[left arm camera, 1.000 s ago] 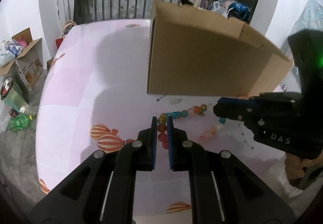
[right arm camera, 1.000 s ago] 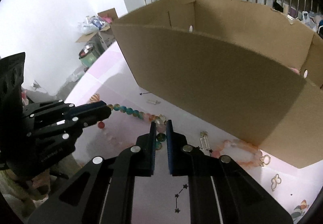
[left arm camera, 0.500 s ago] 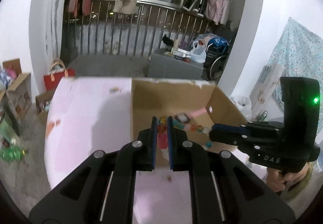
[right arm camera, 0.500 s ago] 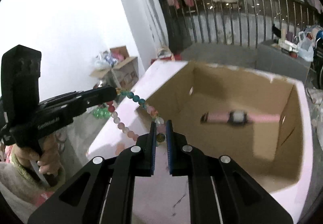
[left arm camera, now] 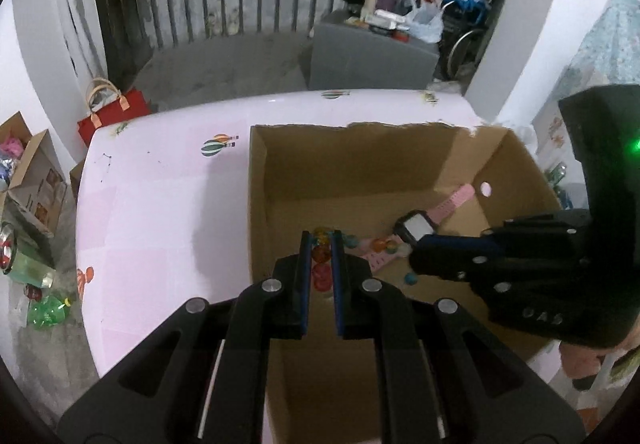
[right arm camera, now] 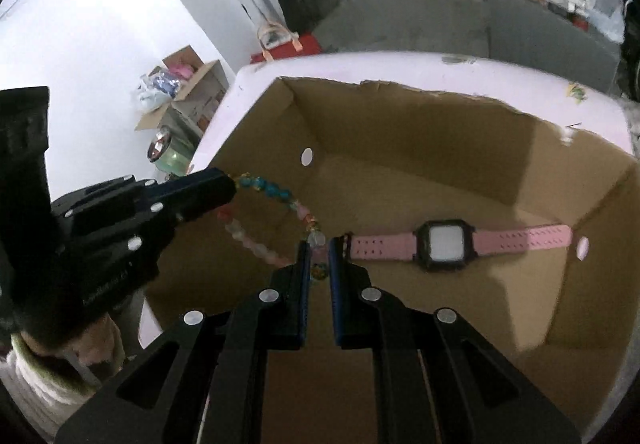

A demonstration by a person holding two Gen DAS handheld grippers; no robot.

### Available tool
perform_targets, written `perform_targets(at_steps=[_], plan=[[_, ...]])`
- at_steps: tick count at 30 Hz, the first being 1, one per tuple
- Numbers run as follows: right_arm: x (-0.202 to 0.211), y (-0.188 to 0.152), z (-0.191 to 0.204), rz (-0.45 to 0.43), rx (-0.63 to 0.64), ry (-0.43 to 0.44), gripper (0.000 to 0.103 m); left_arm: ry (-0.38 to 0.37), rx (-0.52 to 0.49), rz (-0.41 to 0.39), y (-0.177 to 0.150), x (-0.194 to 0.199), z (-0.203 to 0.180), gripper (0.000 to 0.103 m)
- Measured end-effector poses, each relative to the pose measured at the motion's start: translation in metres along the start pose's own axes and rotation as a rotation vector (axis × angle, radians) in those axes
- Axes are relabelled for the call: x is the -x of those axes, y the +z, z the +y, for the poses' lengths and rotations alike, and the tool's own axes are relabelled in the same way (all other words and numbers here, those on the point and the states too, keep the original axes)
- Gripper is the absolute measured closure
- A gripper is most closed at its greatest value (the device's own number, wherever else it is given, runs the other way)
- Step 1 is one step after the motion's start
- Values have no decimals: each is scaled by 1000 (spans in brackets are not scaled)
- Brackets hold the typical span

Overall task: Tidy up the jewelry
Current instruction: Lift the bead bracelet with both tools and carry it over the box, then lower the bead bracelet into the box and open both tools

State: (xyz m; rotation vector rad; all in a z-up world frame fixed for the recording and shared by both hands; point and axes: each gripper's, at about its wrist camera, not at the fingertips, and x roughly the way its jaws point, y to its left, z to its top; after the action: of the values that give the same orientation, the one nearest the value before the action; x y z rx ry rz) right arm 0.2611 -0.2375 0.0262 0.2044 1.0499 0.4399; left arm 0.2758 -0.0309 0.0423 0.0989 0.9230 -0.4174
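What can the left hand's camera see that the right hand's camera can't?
Only the left wrist view shows the balloon prints on the pink tablecloth and a green bottle on the floor. Only the right wrist view shows the bead necklace hanging as an open loop between both grippers. Both show the cardboard box, the pink watch inside it, and the red bag.

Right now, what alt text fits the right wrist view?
Both grippers, right gripper and left gripper, hold a colourful bead necklace stretched between them above an open cardboard box. A pink-strapped watch lies inside it.
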Motion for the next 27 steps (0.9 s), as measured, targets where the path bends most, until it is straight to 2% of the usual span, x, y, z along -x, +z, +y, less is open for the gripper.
perform_targets(at_steps=[5, 6, 7, 9, 10, 14, 19, 23, 25, 27], plan=[[-18, 29, -5, -5, -4, -72, 92, 64, 9, 2, 23, -14, 2, 94], [-22, 33, -7, 0, -17, -73, 92, 81, 10, -7, 25, -14, 3, 91], [-25, 34, -8, 3, -23, -75, 92, 88, 10, -14, 27, -14, 3, 81], [-28, 34, -8, 1, -19, -99, 86, 97, 26, -30, 27, -12, 3, 68], [-27, 31, -9, -2, -29, -96, 81, 91, 29, -42, 25, -10, 4, 68], [-10, 25, -13, -52, -28, -112, 78, 98, 40, -74, 17, -2, 6, 66], [33, 7, -13, -129, -47, -55, 73, 78, 88, -147, -4, 28, 19, 62], [84, -36, 0, -209, -7, 73, 72, 70, 117, -241, -41, 74, 32, 57], [101, -61, 5, -225, 18, 142, 70, 78, 123, -279, -61, 93, 36, 53], [112, -87, 7, -236, 34, 174, 69, 94, 140, -306, -89, 112, 42, 52]])
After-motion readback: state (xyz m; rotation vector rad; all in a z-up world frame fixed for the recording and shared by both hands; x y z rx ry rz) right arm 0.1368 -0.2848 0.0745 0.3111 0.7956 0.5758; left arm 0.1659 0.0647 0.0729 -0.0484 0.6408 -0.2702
